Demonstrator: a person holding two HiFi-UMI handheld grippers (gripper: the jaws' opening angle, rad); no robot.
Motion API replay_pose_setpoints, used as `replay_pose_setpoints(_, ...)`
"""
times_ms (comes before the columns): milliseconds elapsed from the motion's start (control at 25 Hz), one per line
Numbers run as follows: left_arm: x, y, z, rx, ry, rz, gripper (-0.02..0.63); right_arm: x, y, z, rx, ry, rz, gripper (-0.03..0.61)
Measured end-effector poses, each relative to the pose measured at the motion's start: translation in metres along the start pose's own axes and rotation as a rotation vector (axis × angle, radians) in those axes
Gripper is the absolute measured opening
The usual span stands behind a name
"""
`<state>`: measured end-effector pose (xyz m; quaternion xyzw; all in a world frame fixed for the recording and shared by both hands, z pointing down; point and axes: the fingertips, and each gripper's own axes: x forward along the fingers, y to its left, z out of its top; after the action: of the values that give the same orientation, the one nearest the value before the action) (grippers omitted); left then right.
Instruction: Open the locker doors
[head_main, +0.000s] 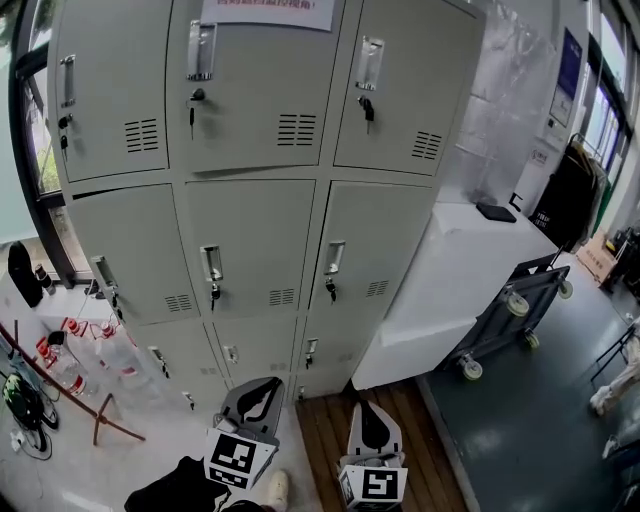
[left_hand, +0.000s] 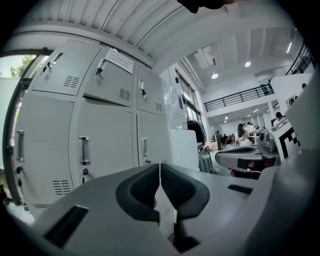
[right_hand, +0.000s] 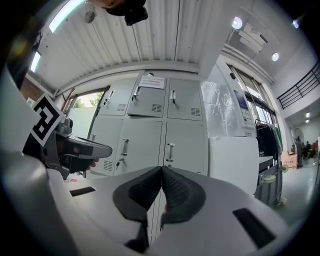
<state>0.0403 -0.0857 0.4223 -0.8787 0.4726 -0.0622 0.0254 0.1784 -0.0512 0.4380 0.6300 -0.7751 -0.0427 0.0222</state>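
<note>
Locker bank (head_main: 300, 180): grey metal, three columns, and at least four rows show in the head view. The locker doors (head_main: 255, 235) in view all look closed against the frame. Each door carries an upright handle (head_main: 201, 50) with a lock below it. Keys hang in several locks, e.g. top middle (head_main: 193, 108) and second row middle (head_main: 214, 293). A paper notice (head_main: 268, 12) is taped across the top middle door; its print is not legible.

Left gripper (head_main: 262, 387): low in the head view, in front of the bottom rows and apart from the doors, touching nothing. In its own view the two dark pads are pressed together with only a thin seam between them, and nothing is held. It points at the second-row doors, left of centre.

Right gripper (head_main: 366, 407): beside the left one, over a strip of wooden floor (head_main: 410, 440), also clear of the locker. Its own view shows the pads closed on each other and empty, with the centre and right columns ahead.

Surroundings: a white cabinet (head_main: 470, 280) stands against the locker's right side with a dark flat item (head_main: 496, 211) on top. A grey wheeled cart (head_main: 520, 300) is beyond it. Bottles (head_main: 75, 335) stand on the floor at the left.
</note>
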Motion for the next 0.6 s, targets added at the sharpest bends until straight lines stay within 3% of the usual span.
replay_pose_setpoints(600, 0.091, 0.087, 0.002, -0.007, -0.004, 0.055, 0.028, 0.139, -0.009, 0.004, 0.001, -0.028, 0.065, 0.015)
